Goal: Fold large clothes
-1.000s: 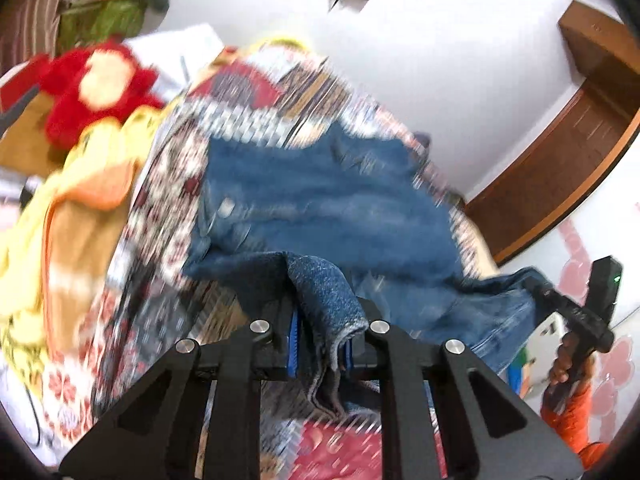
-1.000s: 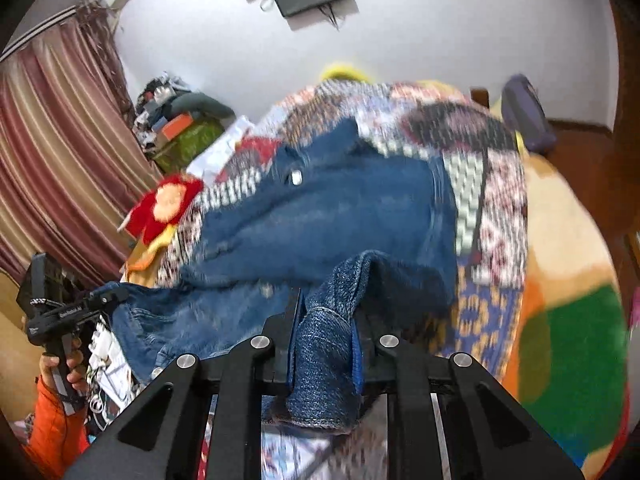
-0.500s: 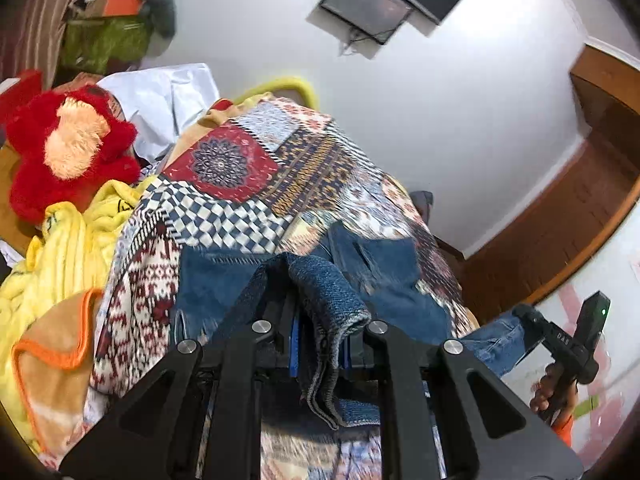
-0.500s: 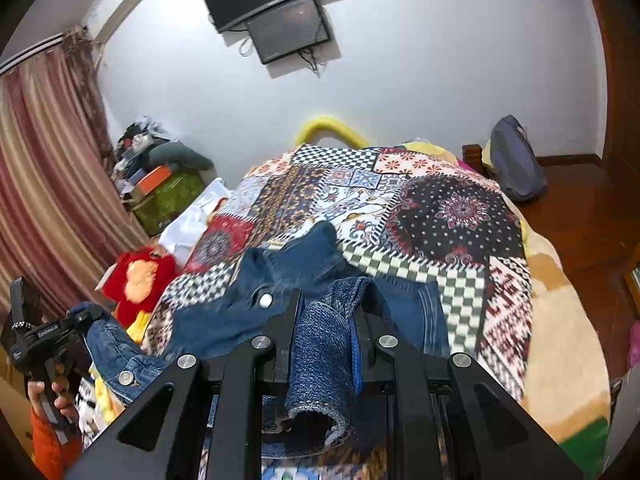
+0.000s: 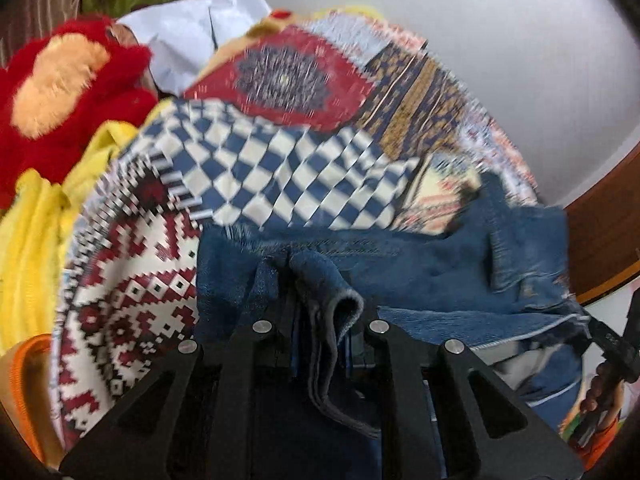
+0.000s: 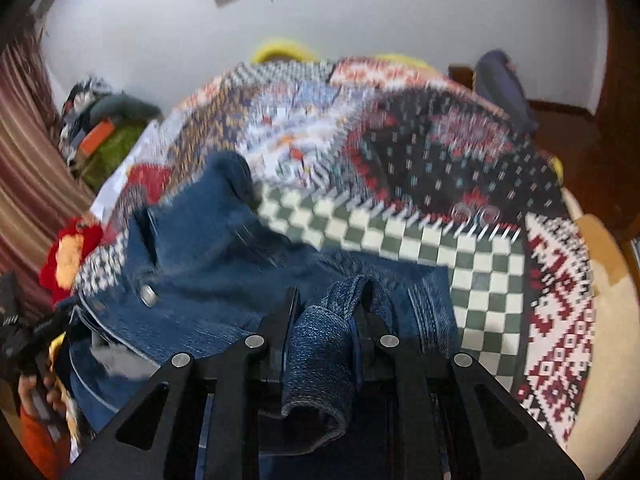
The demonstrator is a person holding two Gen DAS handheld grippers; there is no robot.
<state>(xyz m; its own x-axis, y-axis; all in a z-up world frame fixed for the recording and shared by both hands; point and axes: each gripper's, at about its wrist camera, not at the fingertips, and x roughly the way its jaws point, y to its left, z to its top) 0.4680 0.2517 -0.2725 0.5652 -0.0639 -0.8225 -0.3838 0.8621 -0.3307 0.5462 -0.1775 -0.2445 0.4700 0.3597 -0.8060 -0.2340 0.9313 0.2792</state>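
Note:
A pair of blue jeans (image 5: 420,264) lies spread across the near part of the patchwork bedspread (image 5: 280,168). My left gripper (image 5: 320,320) is shut on a fold of the denim at one end. My right gripper (image 6: 324,320) is shut on a denim fold at the other end of the jeans (image 6: 208,248), near a metal button (image 6: 149,295). Each gripper shows at the edge of the other's view: the right one (image 5: 612,344) and the left one (image 6: 28,332). Both views are blurred by motion.
A red plush toy (image 5: 60,92) and yellow cloth (image 5: 36,232) lie left of the bedspread (image 6: 480,240). A white pillow (image 5: 192,32) sits behind. A dark bag (image 6: 500,84) stands by the far wall. Clutter (image 6: 100,128) is piled by the curtain.
Both grippers have swung down and forward with the jeans, from lifted above the bed to low over the bedspread. The denim now lies flatter and nearer. Both grips are unchanged.

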